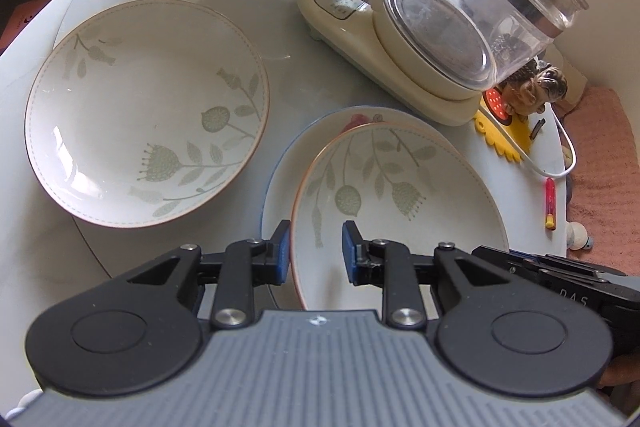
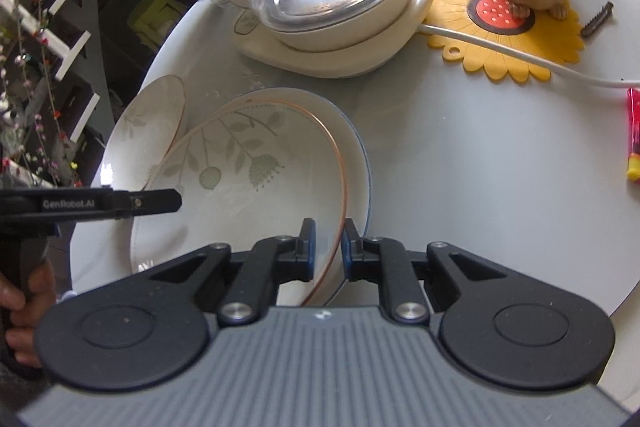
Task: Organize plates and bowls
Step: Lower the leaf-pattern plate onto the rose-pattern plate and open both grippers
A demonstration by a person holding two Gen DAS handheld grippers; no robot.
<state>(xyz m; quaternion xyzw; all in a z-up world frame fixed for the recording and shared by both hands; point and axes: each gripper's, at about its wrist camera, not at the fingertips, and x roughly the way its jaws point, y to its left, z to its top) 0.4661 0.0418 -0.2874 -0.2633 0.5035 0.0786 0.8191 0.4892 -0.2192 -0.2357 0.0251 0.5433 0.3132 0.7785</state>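
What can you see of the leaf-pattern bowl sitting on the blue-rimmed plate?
The leaf-pattern bowl is shallow, glossy white, ceramic by the look, with an orange-brown rim line, a dotted ring inside it, and grey-green stems, leaves and seed heads. It looks empty and rests, tilted, on the blue-rimmed plate. The right gripper pinches its right rim; the left gripper straddles the opposite rim, pads apart.

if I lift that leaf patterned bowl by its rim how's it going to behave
The glossy leaf-patterned ceramic bowl looks rigid but probably slick. Pinched at one edge by the right gripper, it may tilt. It sits on a blue-rimmed white plate, so it could chip if dropped.
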